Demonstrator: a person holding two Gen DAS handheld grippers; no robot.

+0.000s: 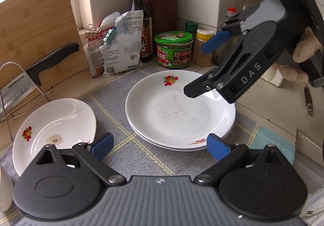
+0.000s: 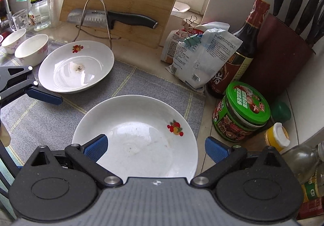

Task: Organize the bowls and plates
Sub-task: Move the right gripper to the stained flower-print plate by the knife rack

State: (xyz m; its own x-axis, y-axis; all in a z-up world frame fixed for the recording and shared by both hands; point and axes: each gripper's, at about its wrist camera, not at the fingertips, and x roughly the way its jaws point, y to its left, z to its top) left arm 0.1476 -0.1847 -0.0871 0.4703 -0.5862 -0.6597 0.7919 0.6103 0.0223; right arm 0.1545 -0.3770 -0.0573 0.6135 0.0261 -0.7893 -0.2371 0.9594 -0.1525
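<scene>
Hovering over stacked plates [image 1: 180, 112], right gripper [image 2: 156, 148] (fingers [image 2: 95, 148] apart)

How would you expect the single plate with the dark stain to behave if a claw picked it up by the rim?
The stained plate looks glazed and glossy, so it may slip between the pads. It is probably rigid, breakable ceramic. Its shallow, sloping rim would likely make it tilt when gripped at one edge.

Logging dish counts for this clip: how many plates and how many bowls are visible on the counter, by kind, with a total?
Plates: 3, a stack of two plus a single plate beside it.
Bowls: 2, one nearer and one behind it, at the far left in the right wrist view.
Total: 5 dishes.
</scene>
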